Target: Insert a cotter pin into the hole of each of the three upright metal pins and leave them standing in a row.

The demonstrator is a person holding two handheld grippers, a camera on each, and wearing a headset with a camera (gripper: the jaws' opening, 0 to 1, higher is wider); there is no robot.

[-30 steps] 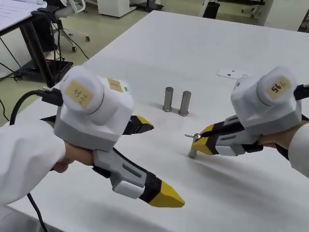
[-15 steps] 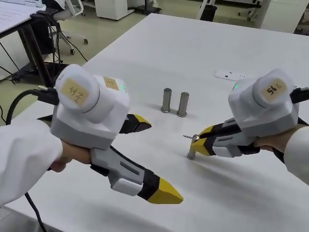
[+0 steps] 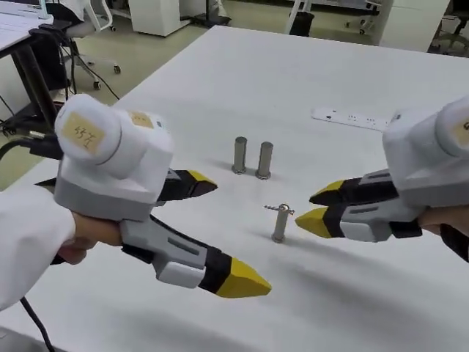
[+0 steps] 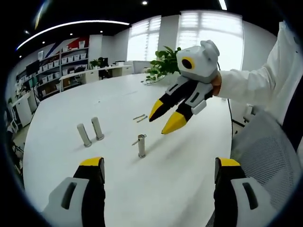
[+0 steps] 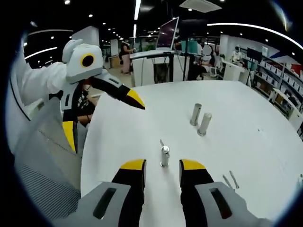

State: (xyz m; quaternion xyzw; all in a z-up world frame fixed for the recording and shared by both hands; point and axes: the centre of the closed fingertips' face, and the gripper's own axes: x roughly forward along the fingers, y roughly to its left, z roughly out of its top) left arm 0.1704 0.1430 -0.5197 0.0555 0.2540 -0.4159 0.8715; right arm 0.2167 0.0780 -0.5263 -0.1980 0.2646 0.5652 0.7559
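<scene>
One of three looks done. On the white table [image 3: 220, 81] the nearest upright grey metal pin [image 3: 279, 227] carries a thin silver cotter pin [image 3: 278, 210] crosswise through its top, the wire poking out to the left. The right gripper [image 3: 306, 208] sits just right of it without touching, its yellow-tipped jaws a little apart and holding nothing. The left gripper [image 3: 240, 235] hangs at the near left, well apart from the work, with its jaws spread wide and equally empty.

Farther off, the left bare metal pin [image 3: 239, 155] and the right bare metal pin [image 3: 264, 160] stand upright side by side, close but not touching, with nothing through them. Two spare silver cotter pins [image 4: 139, 117] lie flat on the table to the right of the fitted pin, near the right gripper. A white power strip [image 3: 352, 117] lies at the far right.

The step in hand is probably to fetch a spare.

- **Pick-up:** pinch the spare at its looped head so the legs stick out straight and free. Flat wire is easy to skid, so come down squarely.
- **Steadying:** clasp a bare pin low on its shaft with the left gripper to stop it tipping.
- **Threading:** line the legs up with the cross hole (its facing cannot be made out here) and push level, not downward.
- **Row:** keep clear of the neighbouring pin so the row stays standing.
</scene>
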